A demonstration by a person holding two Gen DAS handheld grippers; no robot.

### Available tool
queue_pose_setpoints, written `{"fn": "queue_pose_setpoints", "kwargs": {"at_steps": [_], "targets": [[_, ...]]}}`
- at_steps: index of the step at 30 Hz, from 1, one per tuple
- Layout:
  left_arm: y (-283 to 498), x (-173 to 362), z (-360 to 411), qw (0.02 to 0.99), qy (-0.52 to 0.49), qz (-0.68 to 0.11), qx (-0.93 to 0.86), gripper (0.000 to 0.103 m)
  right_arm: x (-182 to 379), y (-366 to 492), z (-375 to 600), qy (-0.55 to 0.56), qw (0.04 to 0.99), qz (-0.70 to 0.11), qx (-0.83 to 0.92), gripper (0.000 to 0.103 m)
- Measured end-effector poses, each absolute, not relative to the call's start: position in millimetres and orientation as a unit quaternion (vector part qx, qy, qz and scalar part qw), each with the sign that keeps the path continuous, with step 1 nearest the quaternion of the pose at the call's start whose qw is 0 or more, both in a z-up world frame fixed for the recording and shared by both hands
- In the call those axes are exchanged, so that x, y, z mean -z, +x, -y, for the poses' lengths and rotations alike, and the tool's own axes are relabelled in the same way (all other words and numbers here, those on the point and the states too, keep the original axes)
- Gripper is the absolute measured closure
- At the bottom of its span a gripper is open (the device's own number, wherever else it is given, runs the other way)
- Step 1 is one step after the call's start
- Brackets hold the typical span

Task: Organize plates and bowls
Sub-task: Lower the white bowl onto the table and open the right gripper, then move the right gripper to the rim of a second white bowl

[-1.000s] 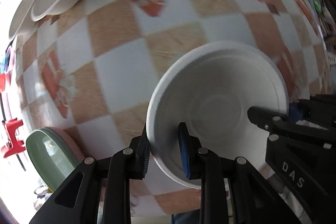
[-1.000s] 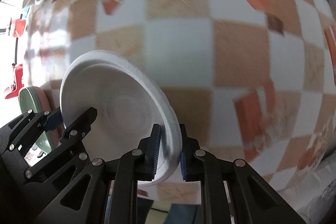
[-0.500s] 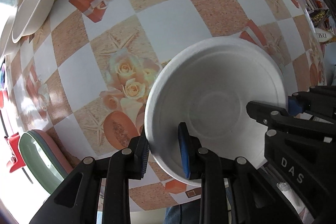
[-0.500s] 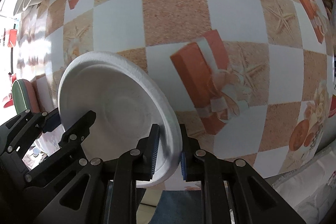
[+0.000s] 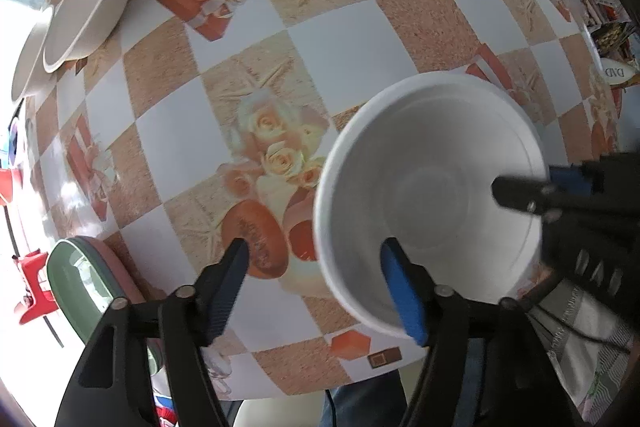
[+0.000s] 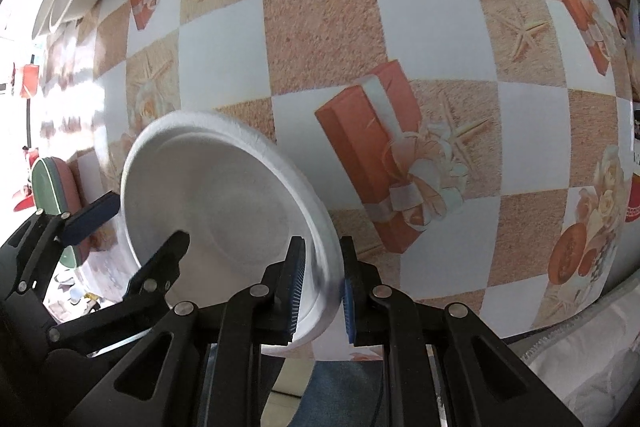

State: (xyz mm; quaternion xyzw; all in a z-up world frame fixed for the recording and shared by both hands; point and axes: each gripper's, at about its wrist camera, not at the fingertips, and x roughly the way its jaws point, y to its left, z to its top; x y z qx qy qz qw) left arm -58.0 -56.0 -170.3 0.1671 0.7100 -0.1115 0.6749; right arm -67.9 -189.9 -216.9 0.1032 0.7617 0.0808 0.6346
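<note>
left gripper (image 5: 316, 267): jaws have just been opening, now stand apart; bowl rim sits between the fingers, pads off it.
right gripper (image 6: 322, 277): clamped on the near rim of the white bowl (image 6: 224, 199), closed.
bowl location: one white foam-looking bowl (image 5: 432, 195), low over the checked tablecloth (image 5: 320, 39) near its front edge; whether the base touches down I cannot tell.
handling: likely very light, thin-walled, dents easily; slick rim. Pinch the rim wall, inner and outer face, gentle squeeze.
vs earlier: left gripper was clamped on the rim; now released, right alone holds.
mid: green and pink plates (image 5: 80, 291) at the left edge.
far: stacked white bowls (image 5: 76, 15) at the far left corner, well apart, probable stacking target.
</note>
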Motion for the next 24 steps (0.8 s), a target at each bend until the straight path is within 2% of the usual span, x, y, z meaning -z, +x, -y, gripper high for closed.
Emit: {"fn": "queue_pose_setpoints", "kwargs": {"at_steps": [2, 4, 18, 24], "targets": [[-58, 166, 48, 0.676, 0.158, -0.71, 0.12, 0.025, 213, -67, 195, 0.109, 0.638, -0.758, -0.078, 0.079], [-60, 163, 37, 0.676, 0.155, -0.709, 0.126, 0.024, 207, -66, 201, 0.113, 0.645, -0.752, -0.073, 0.027], [-69, 130, -41, 0.688, 0.107, -0.703, 0.146, 0.024, 155, -49, 229, 0.122, 0.684, -0.718, -0.038, 0.025], [-37, 96, -80, 0.73, 0.058, -0.674, 0.096, 0.024, 121, -20, 215, 0.097, 0.709, -0.698, -0.04, 0.025]]}}
